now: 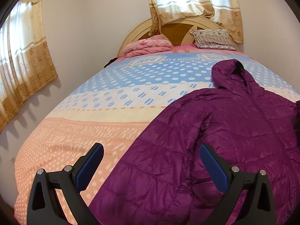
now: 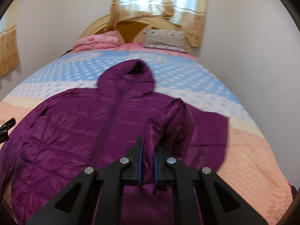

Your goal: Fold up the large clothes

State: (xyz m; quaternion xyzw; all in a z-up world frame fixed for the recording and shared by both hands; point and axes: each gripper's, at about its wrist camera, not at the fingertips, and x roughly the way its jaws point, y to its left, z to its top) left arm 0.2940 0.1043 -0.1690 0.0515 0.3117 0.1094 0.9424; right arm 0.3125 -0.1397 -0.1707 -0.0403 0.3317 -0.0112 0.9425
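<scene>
a big bed [image 1: 78,131] with a dotted blue, white and orange blanket [image 1: 116,86], a pink quilt [image 1: 150,46] beside a patterned pillow [image 1: 213,38], gold curtains [image 1: 195,1] behind.

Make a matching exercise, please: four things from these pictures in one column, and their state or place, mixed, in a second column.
1. left claw
2. right claw
3. hood
4. patterned pillow

a. shut on a purple jacket sleeve
b. against the headboard
c. open, holding nothing
d. flat on the blue dotted bedspread

Pairs: 1-c, 2-a, 3-d, 4-b
</scene>
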